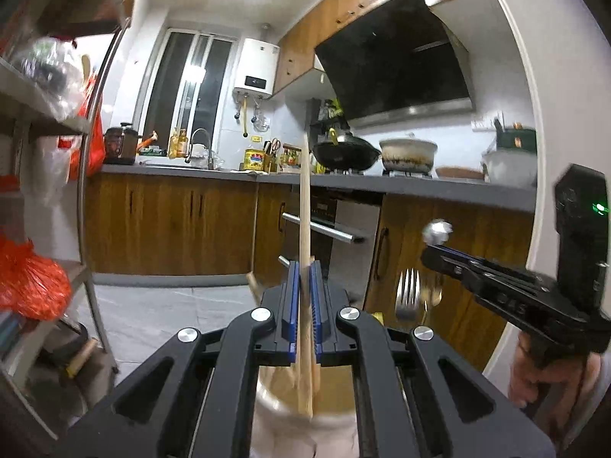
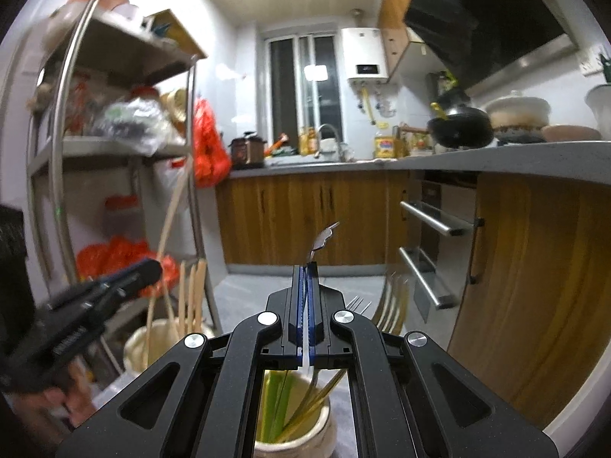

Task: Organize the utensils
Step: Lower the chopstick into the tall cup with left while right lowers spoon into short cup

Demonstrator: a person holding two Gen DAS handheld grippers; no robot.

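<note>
- the left gripper (image 1: 304, 267) is clamped on a pair of pale wooden chopsticks (image 1: 304, 198), its blue pads pressed against the sticks from both sides.
- the chopsticks are long, light and slightly blurred; they run up past the pads toward the counter and down into a cream cup (image 1: 305, 412) right under the gripper.
- seen from the right wrist, that same cream cup (image 2: 145, 347) holds several more wooden sticks standing on end, just beside the metal shelf rack (image 2: 65, 122).
- the right gripper (image 2: 305, 271) is closed on a thin silver utensil (image 2: 322, 236), probably a spoon; its shiny end pokes out above the pads and its handle drops toward the cup below.
- under the right gripper sits a second cream cup (image 2: 301, 446), holding green sticks and gold-coloured handles leaning against its wall.
- a fork (image 2: 391, 305) with blurred silver tines stands just right of the right gripper, above that cup; from the left wrist the fork (image 1: 408, 294) shows near the right gripper's arm.
- beyond the cups, wooden cabinets (image 1: 172, 221) run under a grey counter (image 1: 343, 181).
- on the counter, a black wok (image 1: 345, 152) sits beside a white pot (image 1: 408, 156).
</note>
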